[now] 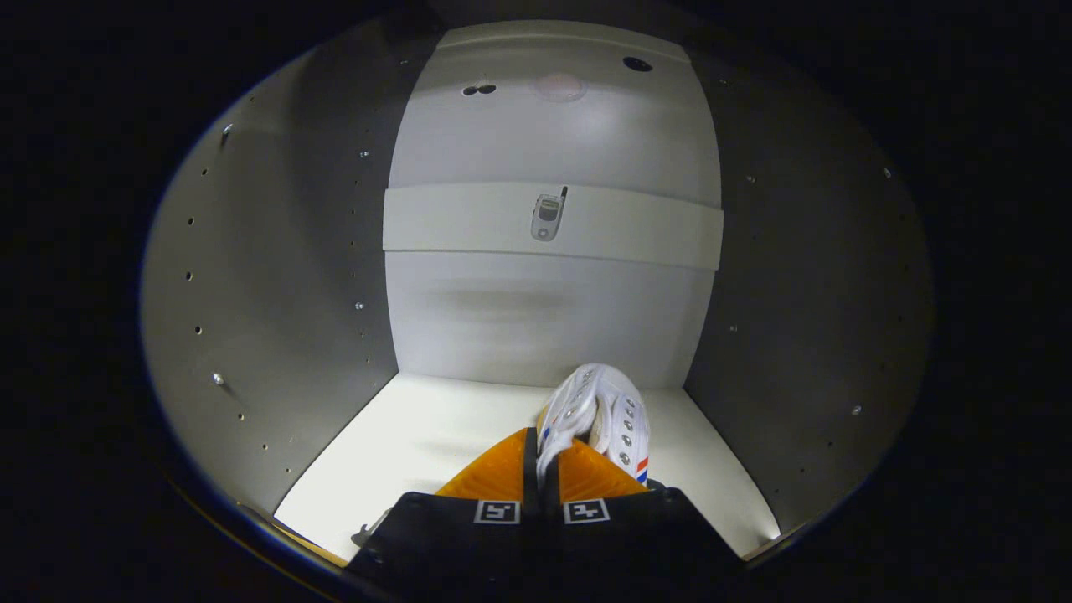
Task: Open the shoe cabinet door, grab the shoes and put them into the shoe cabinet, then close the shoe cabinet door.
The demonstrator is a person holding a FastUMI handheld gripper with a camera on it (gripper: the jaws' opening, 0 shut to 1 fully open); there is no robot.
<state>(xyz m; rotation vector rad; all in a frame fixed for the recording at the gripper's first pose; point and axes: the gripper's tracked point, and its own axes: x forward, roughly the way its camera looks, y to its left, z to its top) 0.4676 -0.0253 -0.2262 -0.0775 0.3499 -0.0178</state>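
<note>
Tool (543, 448) is inside the shoe cabinet (276, 276), its fingers (494, 477) drawn nearly together and clamped on the white shoe (599, 410), with a thin fold of the shoe's upper pinched in the narrow gap between them. The shoe extends just ahead of the fingertips, toward the cabinet's back panel (544, 318), and appears to hang a little above the cabinet floor (435, 435); contact with the floor cannot be confirmed. Shoe material looks like canvas, with a row of metal eyelets and a small red-and-blue stripe tag at the side. The cabinet floor is smooth, pale and flat, with open room to the left of the shoe up to the left wall and a narrower strip to its right before the right wall (796, 293). Both side walls are matte grey panels dotted with rows of small shelf-pin holes and a few screws. A horizontal rail (469, 222) crosses the back panel at mid-height, carrying a small metal fitting (547, 218). The front edge of the floor lies just beneath the tool body.
</note>
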